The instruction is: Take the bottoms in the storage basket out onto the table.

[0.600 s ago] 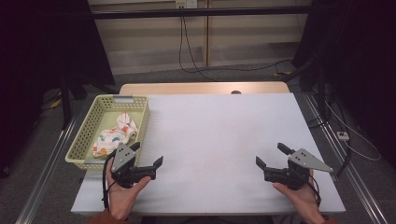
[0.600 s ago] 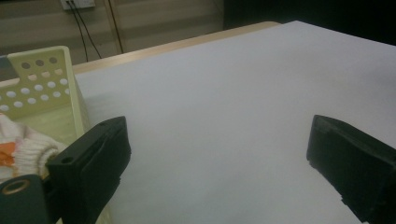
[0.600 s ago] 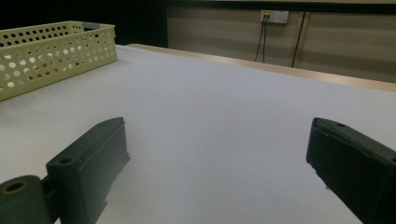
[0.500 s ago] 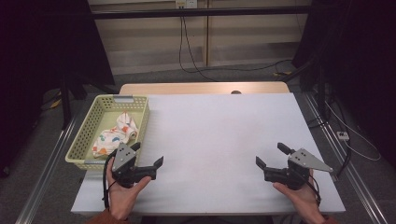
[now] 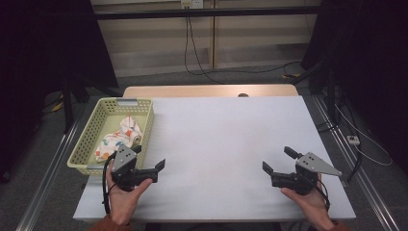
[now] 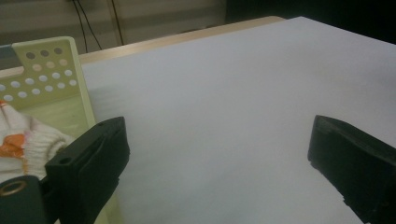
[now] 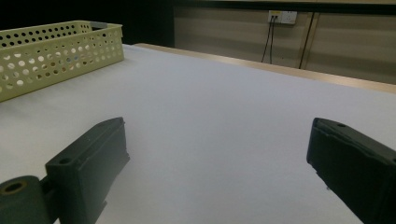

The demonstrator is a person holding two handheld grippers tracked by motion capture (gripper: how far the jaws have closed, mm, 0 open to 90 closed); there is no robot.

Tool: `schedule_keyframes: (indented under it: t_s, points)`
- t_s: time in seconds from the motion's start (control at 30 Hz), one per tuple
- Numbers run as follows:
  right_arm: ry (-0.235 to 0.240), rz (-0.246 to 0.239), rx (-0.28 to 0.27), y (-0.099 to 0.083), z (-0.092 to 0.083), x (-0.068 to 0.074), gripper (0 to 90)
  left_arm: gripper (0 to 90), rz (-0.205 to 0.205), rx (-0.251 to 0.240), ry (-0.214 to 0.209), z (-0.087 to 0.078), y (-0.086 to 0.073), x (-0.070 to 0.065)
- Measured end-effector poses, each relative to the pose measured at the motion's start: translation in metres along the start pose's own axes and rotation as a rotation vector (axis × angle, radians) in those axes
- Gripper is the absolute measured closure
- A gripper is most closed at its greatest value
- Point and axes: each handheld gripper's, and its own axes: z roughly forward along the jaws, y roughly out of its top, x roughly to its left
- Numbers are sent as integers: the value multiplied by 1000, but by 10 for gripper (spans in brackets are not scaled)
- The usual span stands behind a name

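yellow basket (image 5: 86, 144) holds patterned cloth (image 5: 118, 139) | left gripper (image 5: 149, 159) beside basket, released, empty | right gripper (image 5: 278, 161) released, empty, on white table (image 5: 226, 139)

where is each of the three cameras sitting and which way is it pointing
High view: above the person's side, looking forward and down on the white table; both hands, left tongs and right tongs show.
Left gripper view: rides the left tongs, looking across the table past the basket corner and patterned cloth.
Right gripper view: rides the right tongs, facing the basket and back wall.
All share basket and table.
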Motion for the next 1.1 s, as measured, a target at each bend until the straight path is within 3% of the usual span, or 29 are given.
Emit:
schedule_keyframes:
  t_s: [0.3, 0.77, 1.1]
  points:
    - [1, -2, 5, 0, 1, -1, 48, 54, -13, -19, 17, -8, 7, 10]
    - [3, -4, 11, -1, 2, -1, 47, 55, -19, 7, 22, -12, 15, 22]
    - [7, 1, 20, 0, 3, 2, 41, 54, -20, 14, 48, -21, 25, 35]
